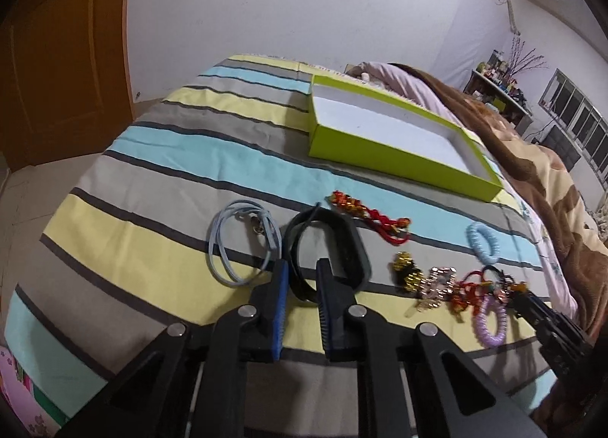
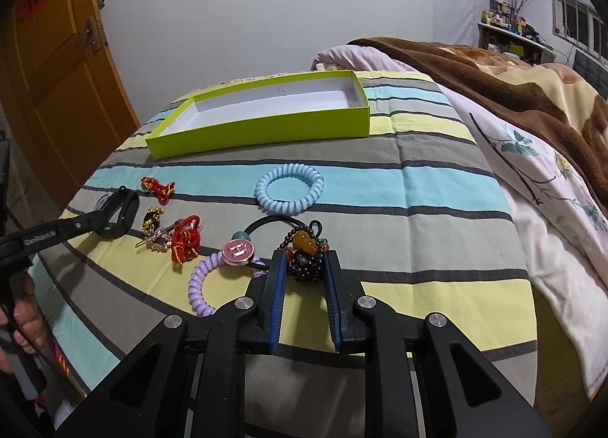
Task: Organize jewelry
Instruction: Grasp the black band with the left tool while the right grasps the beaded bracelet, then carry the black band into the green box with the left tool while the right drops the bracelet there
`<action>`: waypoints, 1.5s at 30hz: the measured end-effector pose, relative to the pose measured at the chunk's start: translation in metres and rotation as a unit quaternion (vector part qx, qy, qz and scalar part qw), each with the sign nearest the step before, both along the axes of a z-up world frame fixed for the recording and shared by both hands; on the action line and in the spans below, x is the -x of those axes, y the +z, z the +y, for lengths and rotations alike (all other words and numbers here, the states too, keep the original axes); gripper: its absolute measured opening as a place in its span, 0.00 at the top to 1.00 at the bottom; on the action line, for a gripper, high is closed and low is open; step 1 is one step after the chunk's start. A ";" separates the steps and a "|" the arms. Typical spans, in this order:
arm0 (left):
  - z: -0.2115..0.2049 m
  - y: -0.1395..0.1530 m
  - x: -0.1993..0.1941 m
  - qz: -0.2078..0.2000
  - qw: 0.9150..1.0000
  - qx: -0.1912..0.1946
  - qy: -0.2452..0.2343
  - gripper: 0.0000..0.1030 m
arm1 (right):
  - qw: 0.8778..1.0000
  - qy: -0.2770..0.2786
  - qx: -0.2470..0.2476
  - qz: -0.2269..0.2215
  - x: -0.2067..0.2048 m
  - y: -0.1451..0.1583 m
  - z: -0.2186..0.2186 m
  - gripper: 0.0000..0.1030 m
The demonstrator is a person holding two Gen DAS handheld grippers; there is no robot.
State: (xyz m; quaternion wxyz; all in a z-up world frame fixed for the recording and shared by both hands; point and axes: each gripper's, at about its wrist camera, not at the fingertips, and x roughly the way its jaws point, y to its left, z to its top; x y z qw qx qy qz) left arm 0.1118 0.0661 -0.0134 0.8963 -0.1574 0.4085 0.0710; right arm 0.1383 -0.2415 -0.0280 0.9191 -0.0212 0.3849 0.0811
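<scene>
On the striped bedsheet, my left gripper (image 1: pixel 303 267) has its pads against the near strap of a black wristband (image 1: pixel 342 236), with the right finger inside the loop. From the right wrist view the left gripper (image 2: pixel 100 219) reaches that black wristband (image 2: pixel 117 210) from the left. My right gripper (image 2: pixel 304 255) is shut on a dark beaded bracelet with an orange gourd charm (image 2: pixel 304 263). An open green box (image 2: pixel 266 134) with a bare white floor lies beyond; the green box (image 1: pixel 380 157) is also in the left wrist view.
Loose pieces lie around: a pale blue cord (image 1: pixel 228 248), a red braid (image 1: pixel 364 214), a blue coil tie (image 2: pixel 288 191), a purple coil tie (image 2: pixel 201 286) with a pink charm (image 2: pixel 238 250), and a red knot (image 2: pixel 186 242). A brown blanket (image 2: pixel 513 69) bounds the right. A hand (image 2: pixel 22 316) holds the left tool.
</scene>
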 end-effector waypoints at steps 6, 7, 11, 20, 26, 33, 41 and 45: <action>0.003 -0.005 -0.003 0.013 1.000 0.002 0.006 0.84 | 1.000 -0.001 -0.001 -0.002 0.002 0.001 -0.001 0.81; 0.004 -0.005 -0.005 0.014 1.000 -0.001 0.010 0.84 | 1.000 -0.001 -0.001 -0.002 0.002 0.001 -0.001 0.81; 0.004 -0.007 -0.008 0.018 1.000 -0.004 0.012 0.84 | 1.000 -0.002 -0.002 -0.003 0.003 0.002 -0.002 0.81; -0.001 -0.006 -0.011 0.009 0.999 -0.035 -0.003 0.92 | 1.000 0.002 0.000 -0.021 0.013 0.012 -0.002 0.83; -0.003 0.004 0.005 -0.019 0.999 -0.038 -0.019 0.92 | 0.999 0.007 0.002 -0.037 0.023 0.022 0.001 0.83; -0.011 0.023 0.019 -0.046 0.998 -0.027 -0.040 0.92 | 0.998 0.017 0.001 -0.065 0.038 0.041 0.008 0.83; -0.024 0.046 0.022 -0.073 0.995 -0.041 -0.059 0.93 | 0.997 0.029 -0.006 -0.078 0.037 0.054 0.012 0.83; -0.032 0.054 0.011 -0.081 0.992 -0.065 -0.066 0.92 | 0.996 0.036 -0.008 -0.084 0.025 0.060 0.015 0.83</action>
